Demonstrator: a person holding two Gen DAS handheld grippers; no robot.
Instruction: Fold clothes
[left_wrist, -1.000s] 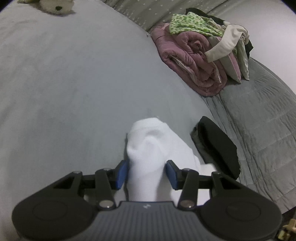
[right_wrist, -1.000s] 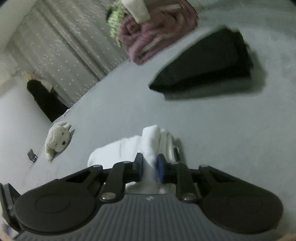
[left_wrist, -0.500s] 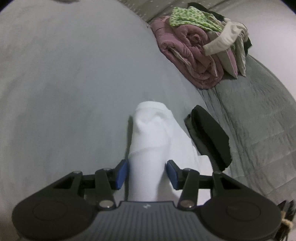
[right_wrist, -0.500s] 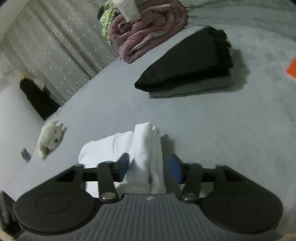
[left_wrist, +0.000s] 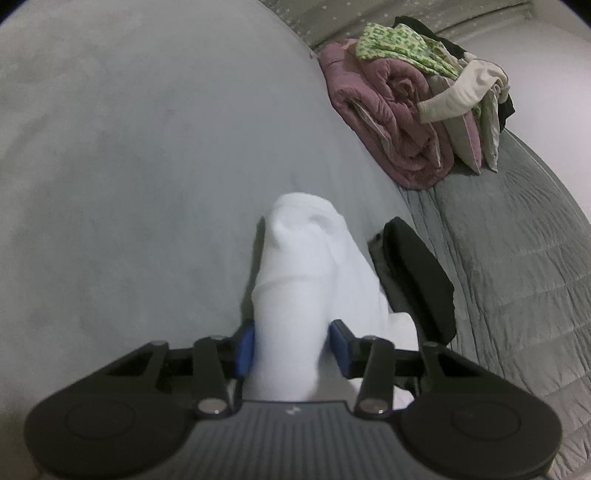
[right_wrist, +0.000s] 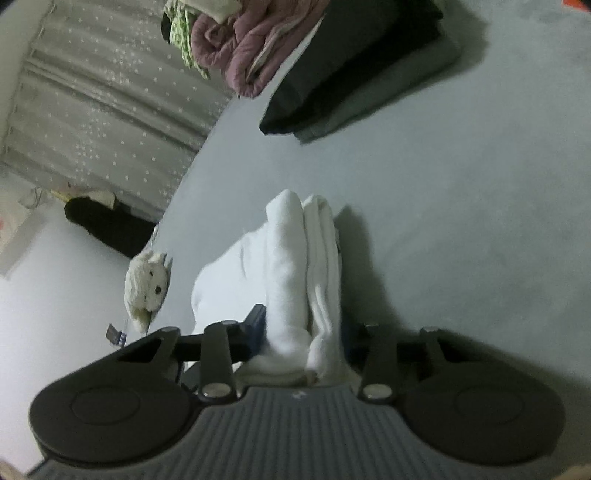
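White garment (left_wrist: 306, 280), folded into a thick bundle, lies on the grey bedspread (left_wrist: 129, 166) and runs straight ahead from between the jaws of both grippers.

Left gripper (left_wrist: 291, 347): jaws closing, the bundle's near end between the blue pads. The left pad looks pressed to the cloth; the right pad seems to stand just clear, so grip not yet sure.

Right gripper (right_wrist: 301, 332): jaws closing as well, around two stacked white folds (right_wrist: 303, 266) that stand on edge between them. The right pad is hidden in blur, so I cannot tell whether both sides bite.

Risks, as judged from here:
- The bundle is bulky and soft. If either gripper takes only the outer layer, the inner folds may slide out on a lift and the fold will come undone.
- The two upright folds in the right wrist view look loosely paired; an uneven squeeze could part them.
- The two grippers hold one small bundle, so pulling apart would stretch or unroll it.

Ahead and to the right of the left gripper, close beside the white bundle, sits a folded black garment (left_wrist: 417, 273); a sideways drag could knock it. Further ahead on the right, the pink quilt (left_wrist: 388, 122) with loose clothes on top is well apart. A plush toy (right_wrist: 147, 284) lies left of the right gripper, clear of the work.
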